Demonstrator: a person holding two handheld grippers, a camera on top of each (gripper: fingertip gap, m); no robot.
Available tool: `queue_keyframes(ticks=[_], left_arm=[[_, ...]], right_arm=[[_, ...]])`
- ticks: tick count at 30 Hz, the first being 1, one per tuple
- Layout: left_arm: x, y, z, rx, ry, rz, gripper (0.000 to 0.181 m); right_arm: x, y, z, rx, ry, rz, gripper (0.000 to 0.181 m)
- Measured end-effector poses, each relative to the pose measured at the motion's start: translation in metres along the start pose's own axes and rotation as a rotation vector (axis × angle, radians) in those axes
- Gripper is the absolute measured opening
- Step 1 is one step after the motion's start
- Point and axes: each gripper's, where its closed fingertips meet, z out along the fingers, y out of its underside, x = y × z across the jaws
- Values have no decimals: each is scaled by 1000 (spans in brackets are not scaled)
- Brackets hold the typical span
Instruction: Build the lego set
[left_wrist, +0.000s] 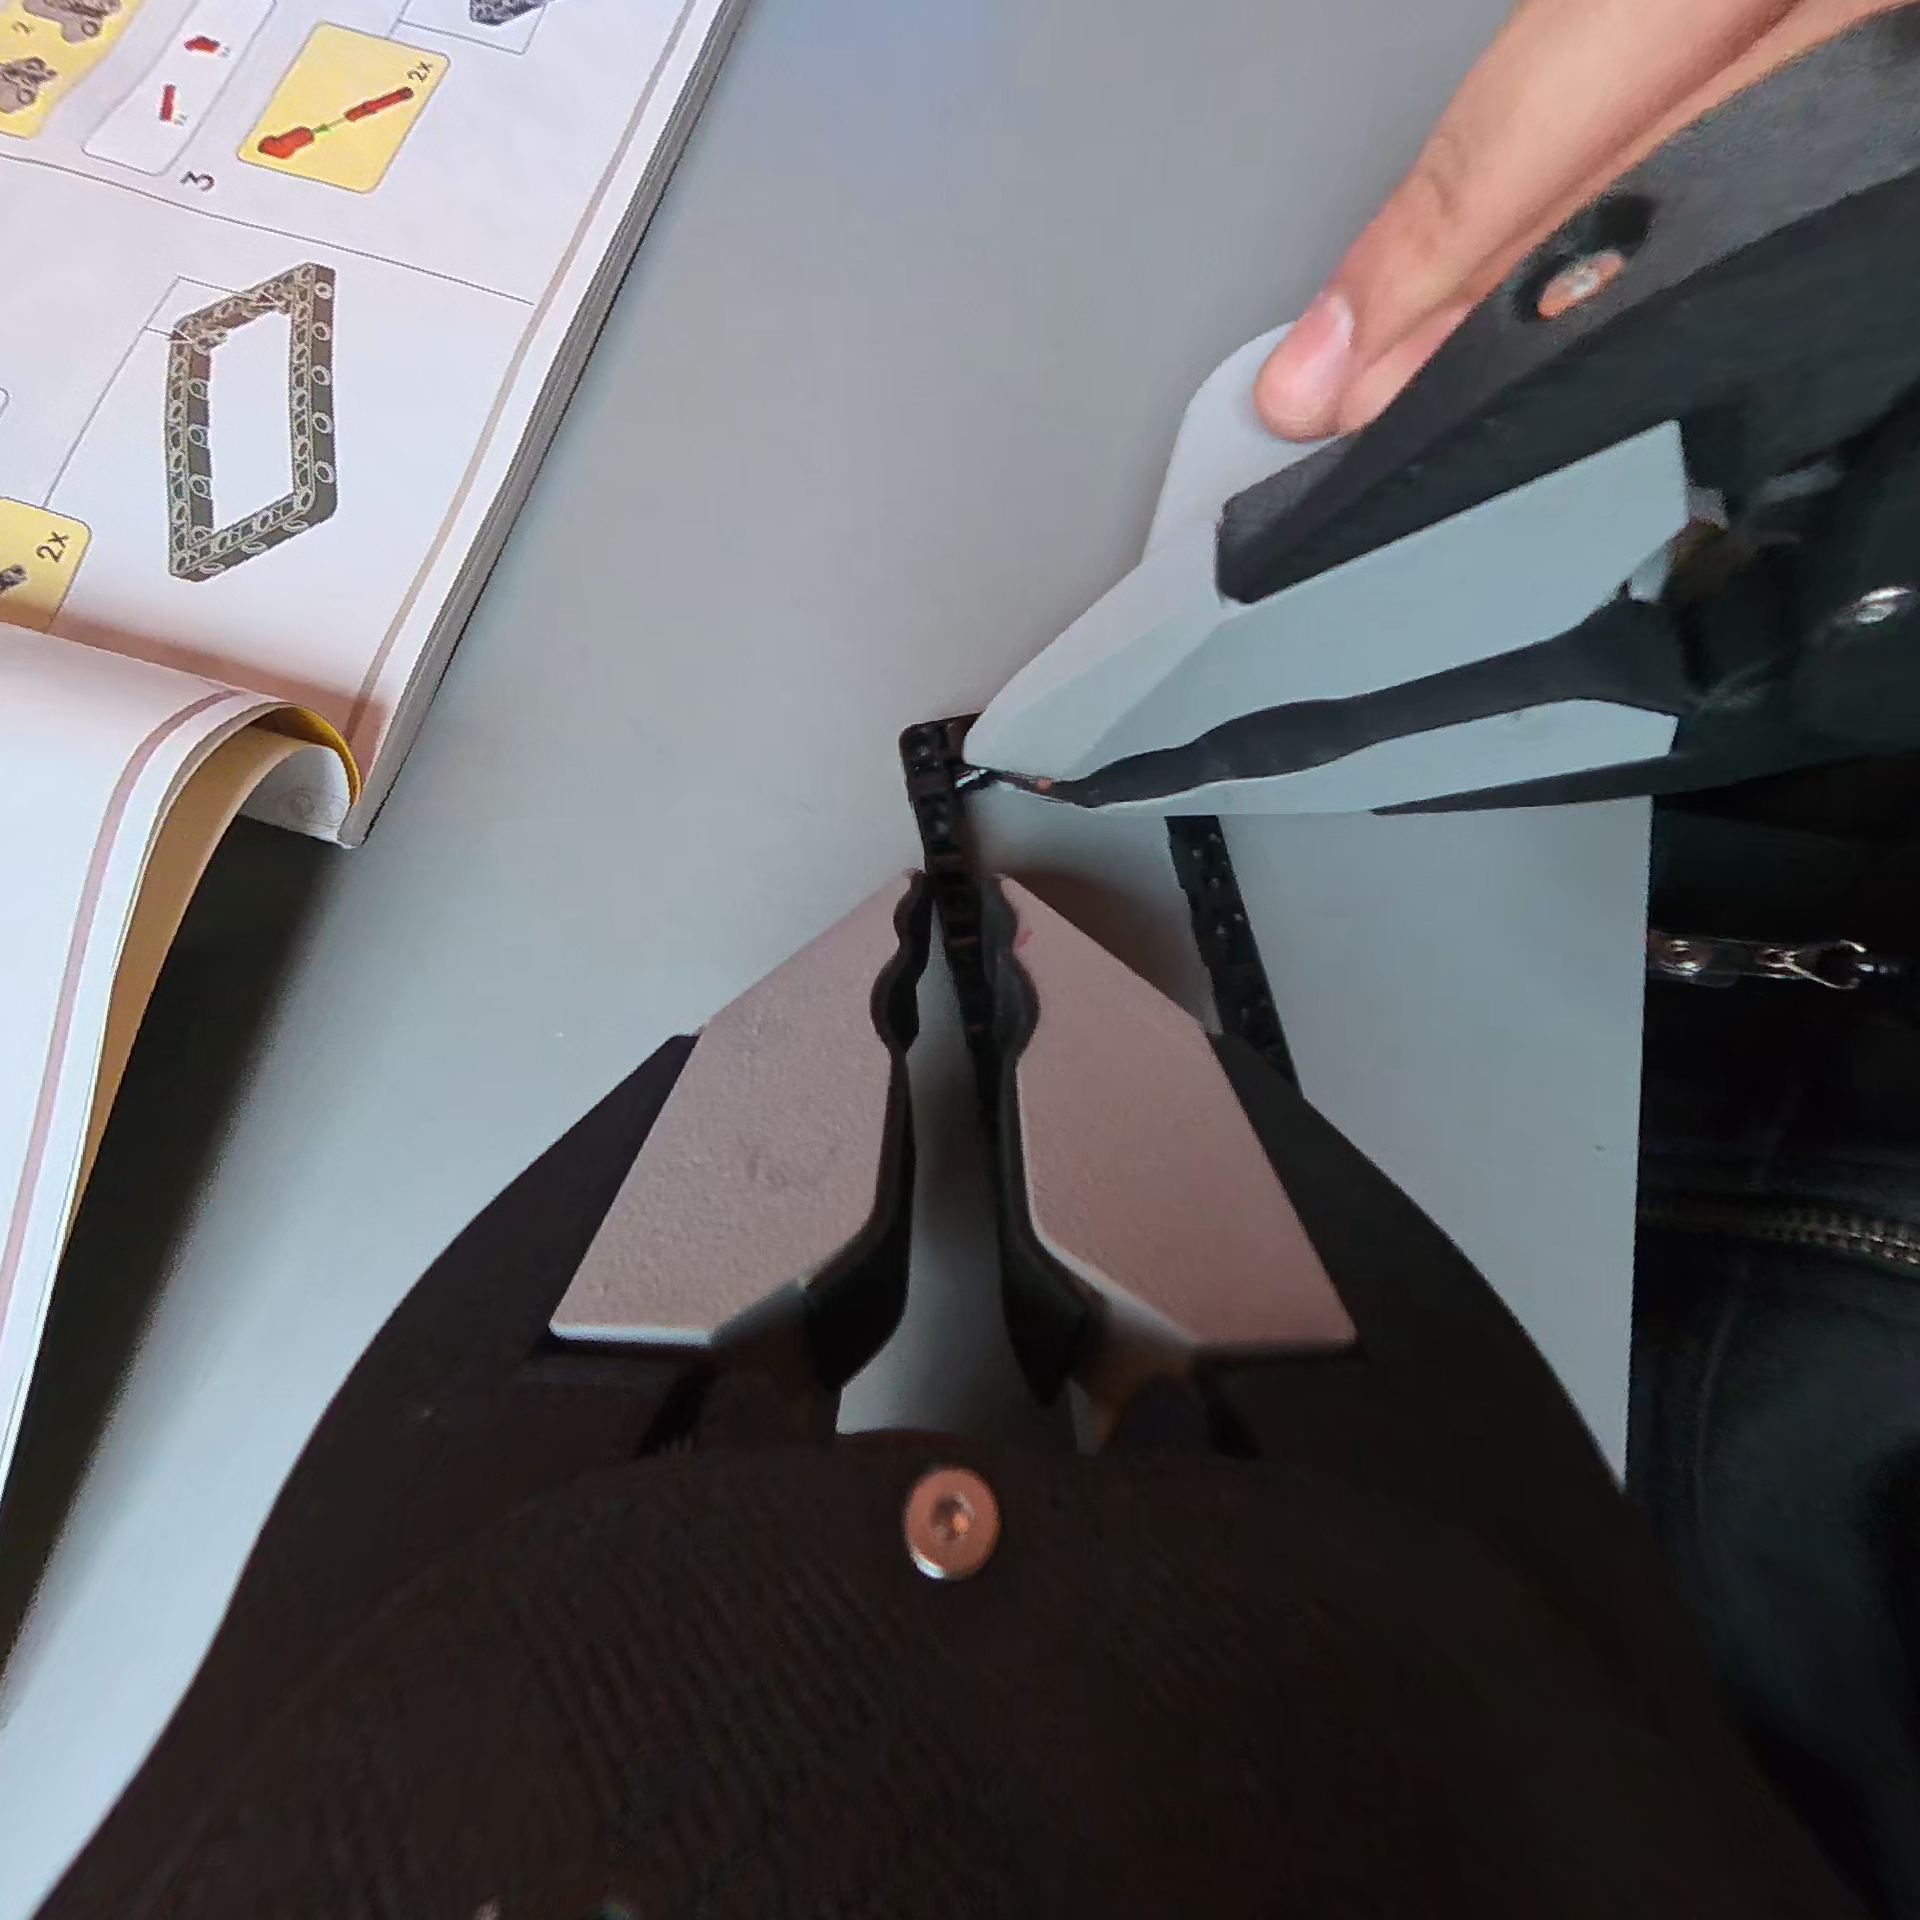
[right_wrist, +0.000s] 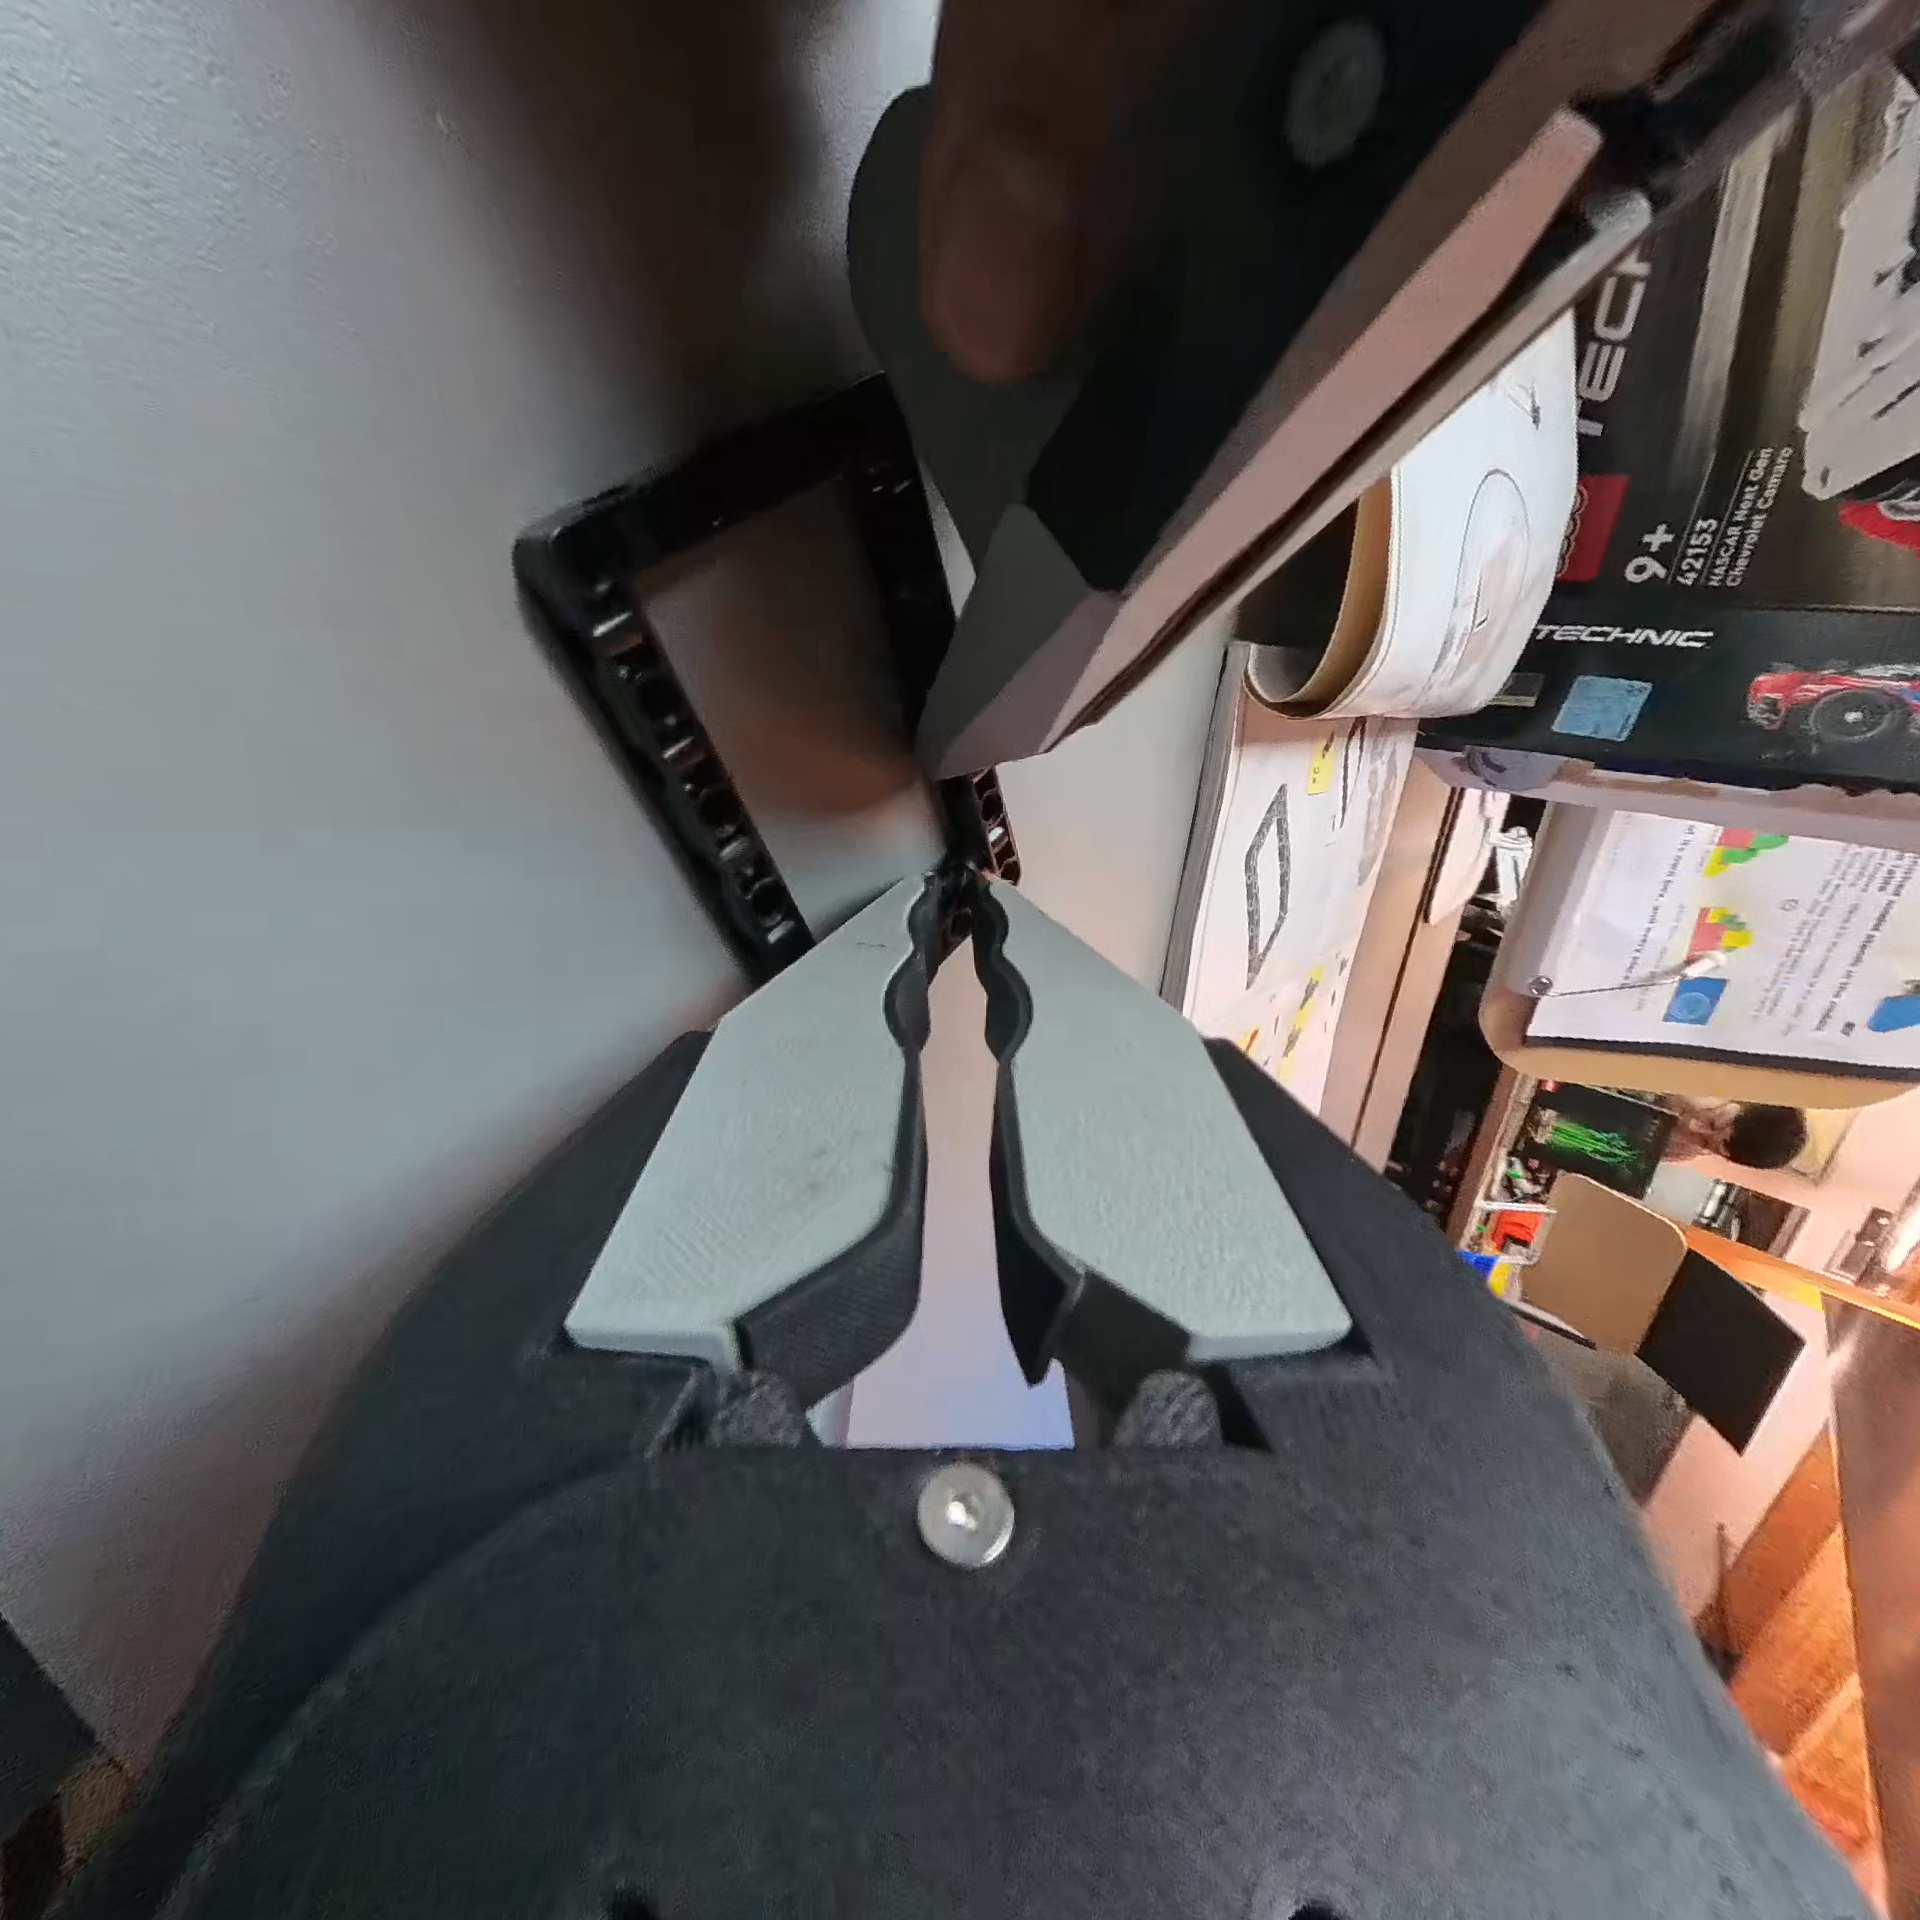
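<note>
My left tongs (left_wrist: 961, 883) are clenched on one side bar of the black frame (left_wrist: 940, 821), held above the grey desk (left_wrist: 831, 416). My right tongs (right_wrist: 961, 888) pinch a small black pin (right_wrist: 951, 894) at their tips, touching the frame (right_wrist: 665, 727). The open manual (left_wrist: 260, 364) lies near the desk's edge.

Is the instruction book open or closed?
Open. The instruction booklet lies flat showing printed building steps, with one page curling up beside it.

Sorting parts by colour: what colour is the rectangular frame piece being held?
Black frame, clearest in the right wrist view.
</note>
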Motion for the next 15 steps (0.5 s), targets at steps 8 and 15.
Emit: queue_keyframes(ticks=[8,15], left_arm=[[0,0,0,2,-1,-13,7],[15,3,-2,-5,11,-62,16]], right_arm=[[0,-1,-2,88,-13,148,2],[4,1,2,175,-46,244,2]])
